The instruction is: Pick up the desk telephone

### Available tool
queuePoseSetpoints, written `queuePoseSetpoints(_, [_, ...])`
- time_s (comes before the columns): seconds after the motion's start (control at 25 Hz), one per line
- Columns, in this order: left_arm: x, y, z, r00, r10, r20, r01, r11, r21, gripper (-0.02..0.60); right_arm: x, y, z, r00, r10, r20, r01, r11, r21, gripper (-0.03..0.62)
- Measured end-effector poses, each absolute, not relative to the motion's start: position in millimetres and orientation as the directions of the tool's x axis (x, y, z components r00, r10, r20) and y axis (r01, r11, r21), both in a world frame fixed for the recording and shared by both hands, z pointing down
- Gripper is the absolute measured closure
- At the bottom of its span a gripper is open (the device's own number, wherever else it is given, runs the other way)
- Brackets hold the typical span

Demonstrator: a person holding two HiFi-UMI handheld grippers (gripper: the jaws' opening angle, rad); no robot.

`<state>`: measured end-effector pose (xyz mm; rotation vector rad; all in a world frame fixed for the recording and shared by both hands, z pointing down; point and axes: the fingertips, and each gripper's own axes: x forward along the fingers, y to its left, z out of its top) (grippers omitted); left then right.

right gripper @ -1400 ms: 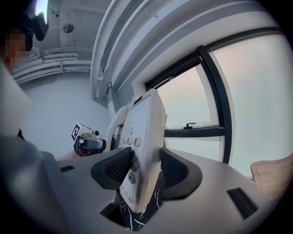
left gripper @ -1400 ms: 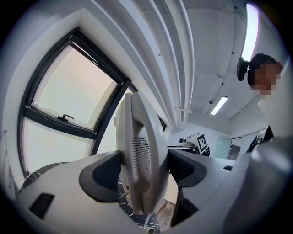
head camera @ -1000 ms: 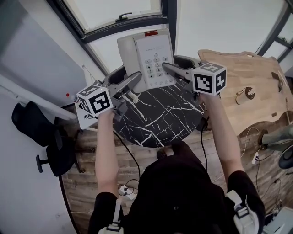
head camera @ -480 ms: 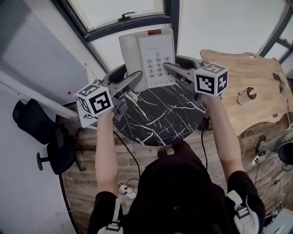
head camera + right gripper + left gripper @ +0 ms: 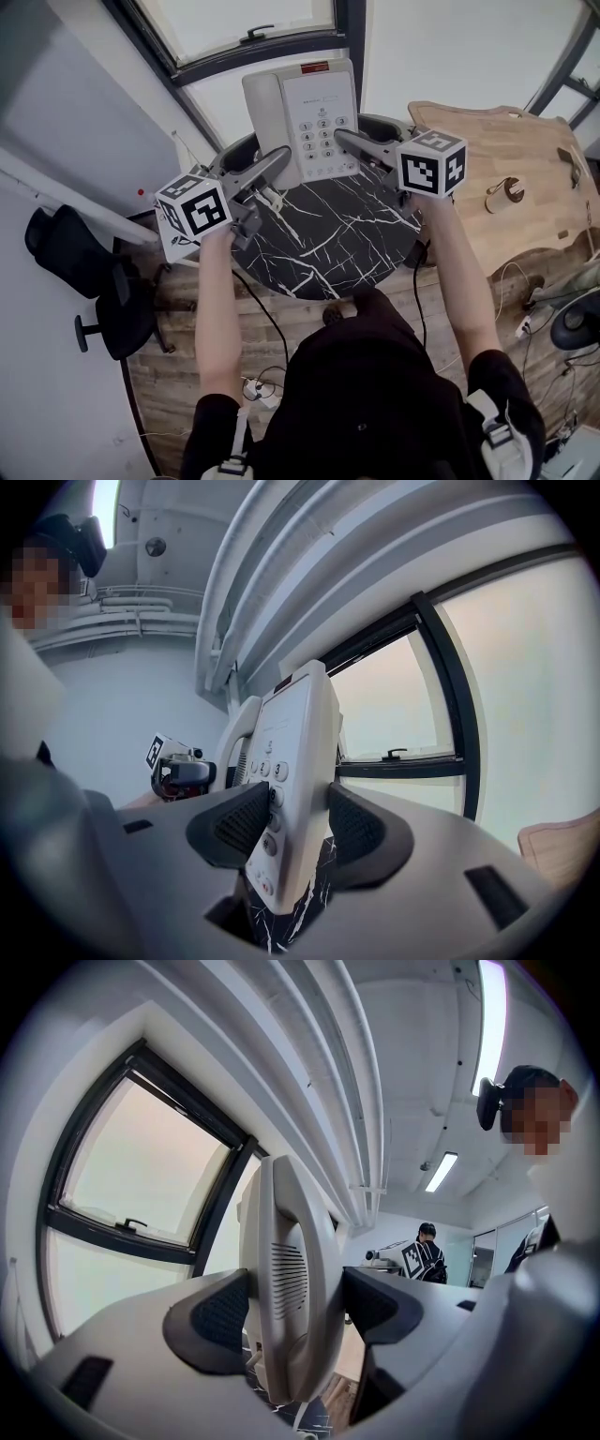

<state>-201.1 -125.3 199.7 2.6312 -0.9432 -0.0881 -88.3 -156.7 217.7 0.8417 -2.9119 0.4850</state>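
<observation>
The left gripper (image 5: 280,156) clamped the telephone (image 5: 302,103) at its handset (image 5: 264,108) (the right gripper (image 5: 343,139) pinched the keypad (image 5: 323,138) edge) over the table (image 5: 319,246).

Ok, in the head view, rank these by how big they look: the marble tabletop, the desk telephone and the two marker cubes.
1. marble tabletop
2. desk telephone
3. left marker cube and right marker cube: about alike, so unranked. Both sit nearer the camera than the telephone, which inflates them.
</observation>
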Motion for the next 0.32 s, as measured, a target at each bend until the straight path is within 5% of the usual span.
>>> queuePoseSetpoints(0.32, [-199.7,-127.6,200.4,0.779,-0.625,0.047,-0.598,-0.719,0.353,0.249,-86.0,-158.4,215.4,-0.841,-0.518,0.156,-0.541,0.799,-0.263,0.376])
